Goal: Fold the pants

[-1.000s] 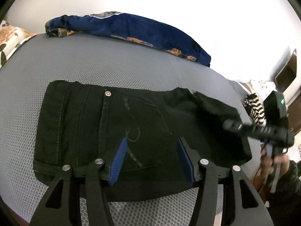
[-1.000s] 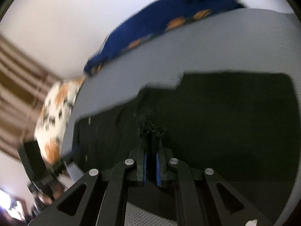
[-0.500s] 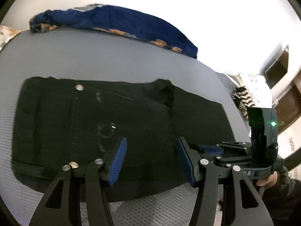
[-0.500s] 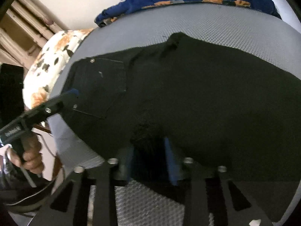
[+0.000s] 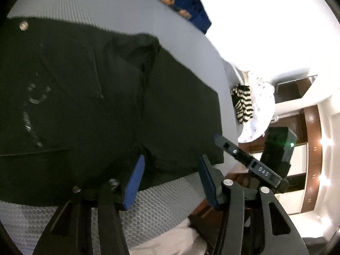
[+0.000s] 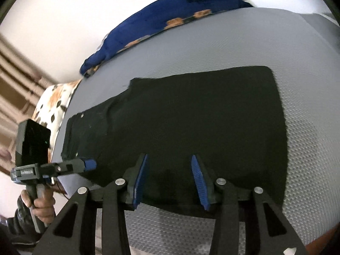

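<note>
Black jeans [image 5: 89, 97] lie folded flat on the grey mattress [image 5: 110, 10]; they also show in the right wrist view [image 6: 191, 116]. My left gripper [image 5: 170, 180] is open, its blue pads over the jeans' near edge, holding nothing. My right gripper [image 6: 169, 180] is open over the near edge of the jeans, empty. The right gripper also shows in the left wrist view [image 5: 246, 159], beyond the jeans' right end. The left gripper shows in the right wrist view [image 6: 89, 163] at the jeans' left end.
A blue patterned blanket [image 6: 161, 19] lies along the far side of the grey mattress [image 6: 233, 42]. A floral pillow [image 6: 53, 104] is at its left end. A striped cloth [image 5: 242, 104] and white bedding [image 5: 259, 110] lie past the right end.
My right gripper has opened and let go of the jeans fabric, which now lies flat. My left gripper moved right along the jeans' near edge and stays open.
</note>
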A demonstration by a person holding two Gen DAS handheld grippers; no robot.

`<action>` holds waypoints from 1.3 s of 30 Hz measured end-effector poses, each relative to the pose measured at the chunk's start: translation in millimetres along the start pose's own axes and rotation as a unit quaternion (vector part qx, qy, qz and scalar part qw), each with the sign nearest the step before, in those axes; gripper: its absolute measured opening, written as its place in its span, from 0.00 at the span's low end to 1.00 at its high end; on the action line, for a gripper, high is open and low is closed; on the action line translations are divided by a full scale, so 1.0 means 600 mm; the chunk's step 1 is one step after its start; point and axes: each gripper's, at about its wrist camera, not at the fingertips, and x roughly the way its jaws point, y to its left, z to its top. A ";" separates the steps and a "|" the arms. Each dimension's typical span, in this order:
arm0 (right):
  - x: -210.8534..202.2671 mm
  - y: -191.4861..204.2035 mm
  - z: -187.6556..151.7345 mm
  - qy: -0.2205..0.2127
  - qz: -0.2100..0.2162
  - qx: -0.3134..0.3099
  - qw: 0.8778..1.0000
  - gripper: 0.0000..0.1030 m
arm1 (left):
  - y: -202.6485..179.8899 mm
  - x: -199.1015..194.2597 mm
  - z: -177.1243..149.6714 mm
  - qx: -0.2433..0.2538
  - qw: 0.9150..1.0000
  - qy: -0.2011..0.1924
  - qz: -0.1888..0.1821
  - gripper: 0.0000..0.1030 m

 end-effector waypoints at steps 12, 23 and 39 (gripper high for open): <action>0.011 -0.030 -0.002 0.002 0.000 0.020 1.000 0.40 | 0.007 0.086 0.011 -0.023 0.999 0.031 0.010 0.10; 0.028 -0.045 -0.019 0.023 -0.025 0.008 0.999 0.39 | 0.005 0.082 -0.017 0.017 0.999 0.026 0.043 0.08; 0.022 -0.027 0.080 -0.070 -0.157 -0.077 0.982 0.40 | -0.091 0.077 0.053 0.250 0.943 -0.101 0.194 0.26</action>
